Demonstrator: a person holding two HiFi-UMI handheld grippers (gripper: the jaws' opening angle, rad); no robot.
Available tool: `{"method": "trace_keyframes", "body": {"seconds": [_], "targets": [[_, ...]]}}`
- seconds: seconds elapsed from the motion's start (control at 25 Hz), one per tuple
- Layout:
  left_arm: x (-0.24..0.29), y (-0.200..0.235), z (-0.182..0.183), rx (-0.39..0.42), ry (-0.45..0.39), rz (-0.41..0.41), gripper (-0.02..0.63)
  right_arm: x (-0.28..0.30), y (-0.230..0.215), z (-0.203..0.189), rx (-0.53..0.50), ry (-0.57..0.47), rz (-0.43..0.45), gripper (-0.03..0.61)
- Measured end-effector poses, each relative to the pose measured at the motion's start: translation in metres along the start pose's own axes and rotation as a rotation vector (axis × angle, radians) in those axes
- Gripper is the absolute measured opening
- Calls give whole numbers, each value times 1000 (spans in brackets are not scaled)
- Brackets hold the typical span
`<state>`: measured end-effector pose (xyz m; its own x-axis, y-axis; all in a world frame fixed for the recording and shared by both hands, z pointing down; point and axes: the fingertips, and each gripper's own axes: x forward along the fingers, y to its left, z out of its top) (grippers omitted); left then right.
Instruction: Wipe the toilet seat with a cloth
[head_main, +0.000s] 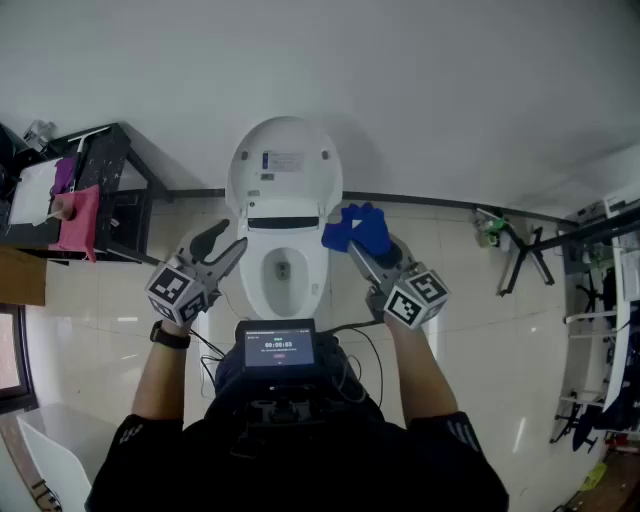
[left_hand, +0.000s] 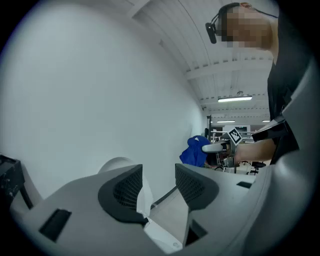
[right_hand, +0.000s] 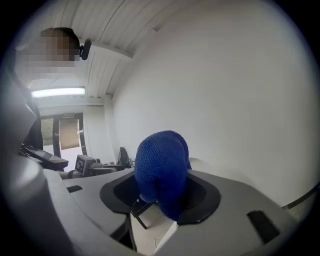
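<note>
A white toilet (head_main: 283, 268) stands against the wall with its lid (head_main: 285, 165) raised upright and the seat ring down around the bowl. My right gripper (head_main: 352, 246) hovers over the seat's right side, shut on a bunched blue cloth (head_main: 358, 230). In the right gripper view that cloth (right_hand: 162, 172) fills the gap between the jaws of the right gripper (right_hand: 160, 196). My left gripper (head_main: 225, 246) hangs beside the seat's left edge, open and holding nothing. The left gripper view shows the left gripper (left_hand: 156, 189) with a clear gap, and the blue cloth (left_hand: 195, 151) beyond it.
A black rack (head_main: 120, 190) with a pink cloth (head_main: 78, 218) stands at the left, a brown box (head_main: 20, 277) below it. At the right are a folded black stand (head_main: 520, 248) and white shelving (head_main: 612, 300). A small screen (head_main: 277, 348) sits on the person's chest.
</note>
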<state>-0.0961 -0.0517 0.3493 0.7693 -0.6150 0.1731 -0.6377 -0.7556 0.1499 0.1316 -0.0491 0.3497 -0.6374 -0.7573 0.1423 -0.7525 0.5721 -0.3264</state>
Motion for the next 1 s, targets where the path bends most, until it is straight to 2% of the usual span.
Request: {"method": "trace_keyframes", "body": {"seconds": [0.32,0.52,0.68,0.8,1.0], "targets": [[25,3,-18,40,38,-42,206,30,-32,-17,-46,71,-4,220],[37,4,-31,-2,74,-35,215,58,-58,-47,-70,156,-2,219],[45,8,-54,-14,108,-45,222,84,-84,-82,-86,236,-5,219],[48,12,-82,10,146,-69,229,101,-105,-115,-98,301,-8,219],[57,17,-117,-53,190,-53,229,128,-144,-185,-185,420,-27,219]]}}
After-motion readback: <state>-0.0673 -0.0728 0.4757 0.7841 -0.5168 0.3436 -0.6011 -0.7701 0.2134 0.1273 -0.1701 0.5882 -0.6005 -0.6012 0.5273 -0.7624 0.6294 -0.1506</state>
